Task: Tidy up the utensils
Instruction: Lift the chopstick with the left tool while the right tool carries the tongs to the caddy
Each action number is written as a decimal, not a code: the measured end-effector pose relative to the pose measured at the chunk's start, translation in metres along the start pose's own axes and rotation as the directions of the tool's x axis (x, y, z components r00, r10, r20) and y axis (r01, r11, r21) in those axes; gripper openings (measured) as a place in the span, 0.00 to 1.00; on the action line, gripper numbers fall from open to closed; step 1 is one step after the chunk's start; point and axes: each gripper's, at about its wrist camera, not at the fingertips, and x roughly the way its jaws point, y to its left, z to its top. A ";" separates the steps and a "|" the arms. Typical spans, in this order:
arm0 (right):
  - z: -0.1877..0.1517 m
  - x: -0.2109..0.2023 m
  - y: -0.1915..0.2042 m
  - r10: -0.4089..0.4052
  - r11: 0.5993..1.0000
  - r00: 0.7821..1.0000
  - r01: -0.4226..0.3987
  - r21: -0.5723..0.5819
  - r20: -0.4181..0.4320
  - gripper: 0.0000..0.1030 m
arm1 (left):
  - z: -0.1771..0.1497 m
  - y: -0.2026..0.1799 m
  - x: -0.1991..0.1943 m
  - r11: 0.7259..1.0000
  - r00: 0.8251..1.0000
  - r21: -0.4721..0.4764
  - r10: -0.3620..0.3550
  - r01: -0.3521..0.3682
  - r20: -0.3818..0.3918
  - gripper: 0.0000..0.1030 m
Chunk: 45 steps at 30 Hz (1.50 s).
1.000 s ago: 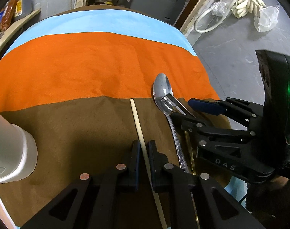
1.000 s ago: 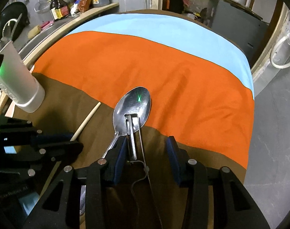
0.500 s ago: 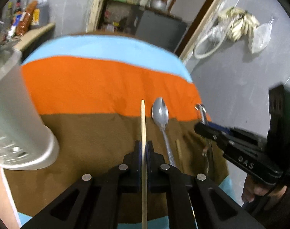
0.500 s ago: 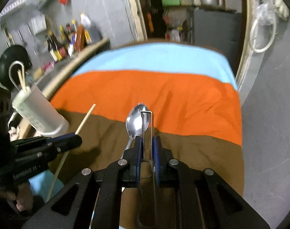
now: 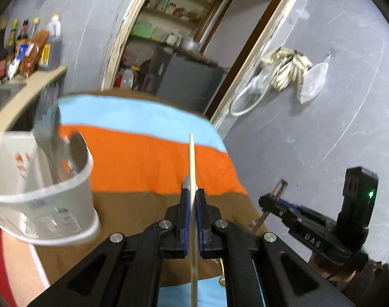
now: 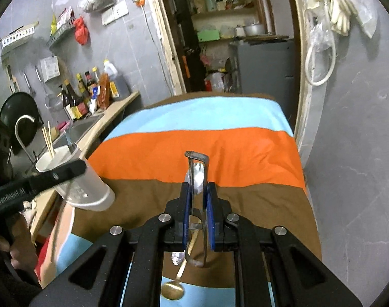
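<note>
Both grippers have risen off the cloth (image 6: 220, 148) since the earlier frame. Left gripper (image 5: 192, 199) pinches a chopstick (image 5: 192, 158) between nearly closed jaws, beside the cup (image 5: 53, 204) at the table's left edge. Right gripper (image 6: 198, 192) clamps a metal peeler (image 6: 197, 168); spoons (image 6: 172, 290) lie below near the front edge.

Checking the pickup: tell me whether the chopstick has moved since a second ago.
Yes. The chopstick, then flat on the cloth, is now lifted off it, clamped in the left gripper.
</note>
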 end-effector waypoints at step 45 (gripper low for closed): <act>0.083 0.039 0.227 0.232 0.968 0.966 -0.219 -0.122 0.112 0.10 | 0.092 0.200 -0.087 0.955 0.877 -0.240 0.261 -0.174 0.403 0.05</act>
